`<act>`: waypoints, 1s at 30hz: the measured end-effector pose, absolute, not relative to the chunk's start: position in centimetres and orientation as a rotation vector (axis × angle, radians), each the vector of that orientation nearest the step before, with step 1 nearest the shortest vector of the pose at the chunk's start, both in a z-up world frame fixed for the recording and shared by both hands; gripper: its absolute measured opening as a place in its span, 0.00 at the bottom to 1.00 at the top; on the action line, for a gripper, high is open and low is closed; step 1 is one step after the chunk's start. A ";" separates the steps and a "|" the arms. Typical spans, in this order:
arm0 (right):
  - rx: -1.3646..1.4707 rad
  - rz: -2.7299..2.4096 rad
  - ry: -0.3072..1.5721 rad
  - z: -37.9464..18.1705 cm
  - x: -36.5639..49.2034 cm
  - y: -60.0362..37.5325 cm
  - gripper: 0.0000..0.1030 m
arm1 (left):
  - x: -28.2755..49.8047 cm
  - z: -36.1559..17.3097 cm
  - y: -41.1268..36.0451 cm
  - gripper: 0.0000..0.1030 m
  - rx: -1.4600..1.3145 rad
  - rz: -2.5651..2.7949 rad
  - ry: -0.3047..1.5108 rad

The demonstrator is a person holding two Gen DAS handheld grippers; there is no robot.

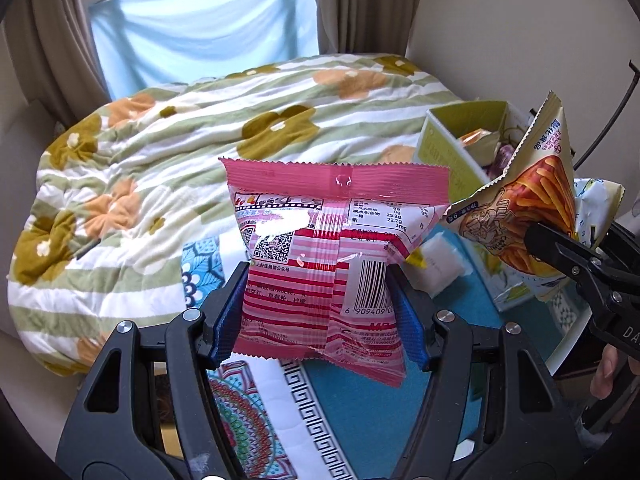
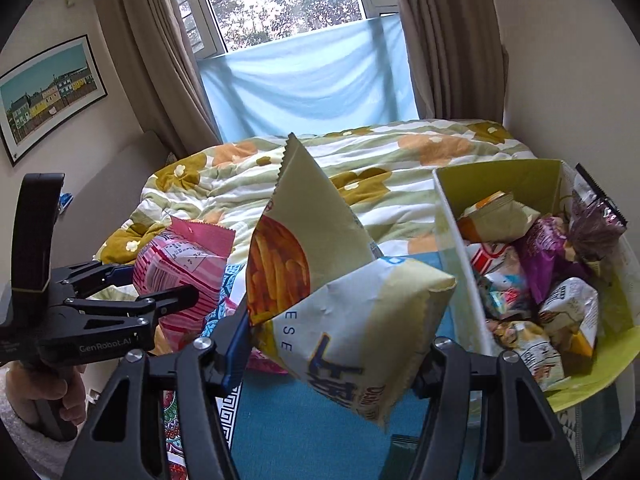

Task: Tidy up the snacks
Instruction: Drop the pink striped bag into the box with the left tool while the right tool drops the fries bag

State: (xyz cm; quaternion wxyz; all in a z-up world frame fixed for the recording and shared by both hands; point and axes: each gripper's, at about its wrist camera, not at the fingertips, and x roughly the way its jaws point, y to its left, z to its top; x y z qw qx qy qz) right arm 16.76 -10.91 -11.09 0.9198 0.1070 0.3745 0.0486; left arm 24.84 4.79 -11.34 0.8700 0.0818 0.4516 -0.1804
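left gripper (image 1: 322, 304): pink snack bag (image 1: 320, 264) is clamped between blue pads, held above patterned cloth (image 1: 360, 412) | right gripper (image 2: 332, 354): two cream snack bags (image 2: 352, 320) are pinched together | snack box (image 2: 448, 216): seen at 3 o'clock of right gripper, packets inside

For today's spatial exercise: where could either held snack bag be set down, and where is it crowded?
Free: teal cloth between the grippers and the box; also the floral quilt behind. Crowded: the box interior, heaped with snack packets.
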 end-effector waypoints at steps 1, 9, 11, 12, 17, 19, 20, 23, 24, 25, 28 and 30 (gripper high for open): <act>0.223 0.091 0.760 -10.5 16.4 -11.8 0.55 | 24.7 -10.7 3.7 0.61 0.161 -0.385 0.934; 0.208 0.030 0.729 -6.6 14.7 -20.8 0.55 | 24.2 -7.1 -6.9 0.61 0.142 -0.440 0.884; 0.203 0.012 0.730 -6.4 14.5 -23.0 0.55 | 24.5 -6.8 -9.8 0.61 0.137 -0.456 0.889; 0.206 0.007 0.735 -6.3 14.4 -24.2 0.55 | 24.7 -6.9 -11.2 0.61 0.135 -0.461 0.893; 0.211 -0.008 0.757 -6.9 14.2 -29.2 0.55 | 25.5 -8.2 -18.0 0.61 0.146 -0.459 0.921; 0.212 -0.004 0.769 -7.2 14.1 -30.9 0.55 | 25.9 -9.3 -20.2 0.61 0.148 -0.453 0.945; 0.214 -0.002 0.776 -7.5 14.1 -31.7 0.55 | 26.0 -9.9 -21.1 0.61 0.147 -0.447 0.958; 0.215 0.011 0.797 -8.2 13.9 -34.1 0.55 | 26.2 -11.6 -23.3 0.61 0.143 -0.428 1.000; 0.214 0.014 0.804 -8.4 13.9 -34.7 0.55 | 26.2 -12.0 -23.8 0.61 0.141 -0.423 1.012; 0.212 0.017 0.811 -8.7 14.0 -35.3 0.55 | 26.3 -12.4 -24.2 0.63 0.141 -0.415 1.020; 0.210 0.025 0.830 -9.2 14.1 -36.6 0.55 | 26.5 -13.2 -25.3 0.85 0.158 -0.384 1.034; 0.210 0.029 0.838 -9.5 14.2 -37.2 0.55 | 26.2 -13.0 -25.5 1.00 0.165 -0.371 1.013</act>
